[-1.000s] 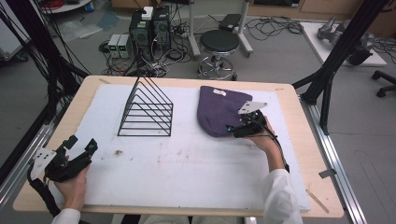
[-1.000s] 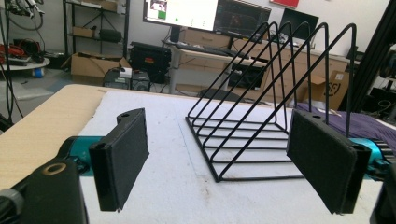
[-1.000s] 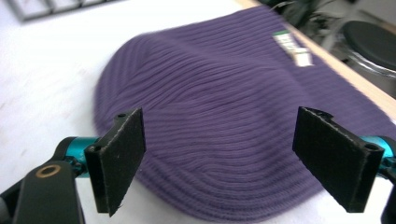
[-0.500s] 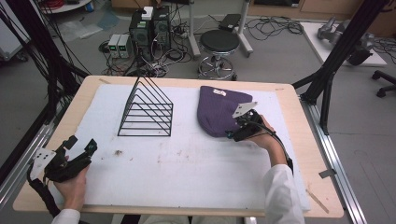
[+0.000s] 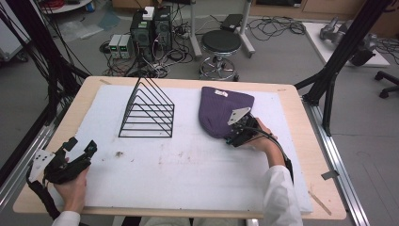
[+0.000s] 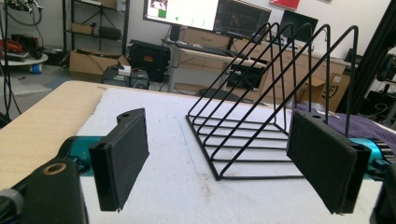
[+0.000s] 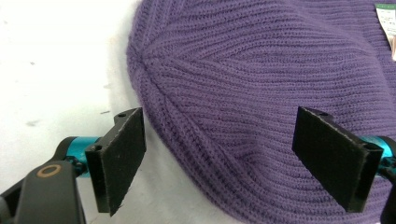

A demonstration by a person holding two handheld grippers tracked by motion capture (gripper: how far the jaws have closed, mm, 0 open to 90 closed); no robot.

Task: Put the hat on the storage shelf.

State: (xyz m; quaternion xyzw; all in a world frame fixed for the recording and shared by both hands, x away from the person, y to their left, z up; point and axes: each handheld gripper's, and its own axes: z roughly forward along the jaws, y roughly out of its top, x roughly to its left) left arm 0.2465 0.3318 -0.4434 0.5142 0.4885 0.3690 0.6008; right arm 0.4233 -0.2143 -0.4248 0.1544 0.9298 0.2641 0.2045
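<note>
Black-padded right tool (image 7: 219, 158) spread wide over purple knit beanie's (image 7: 280, 84) rounded edge, flat on desk's white mat (image 5: 188, 174). Probably approach before grasp: lower, then pinch. Left tool (image 6: 224, 163) open too, facing wire rack (image 6: 271, 107), idle.

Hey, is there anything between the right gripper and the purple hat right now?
Nothing visible. The right gripper is open at the near edge of the purple knit hat, jaws straddling it. The wire rack stands apart to the left.
</note>
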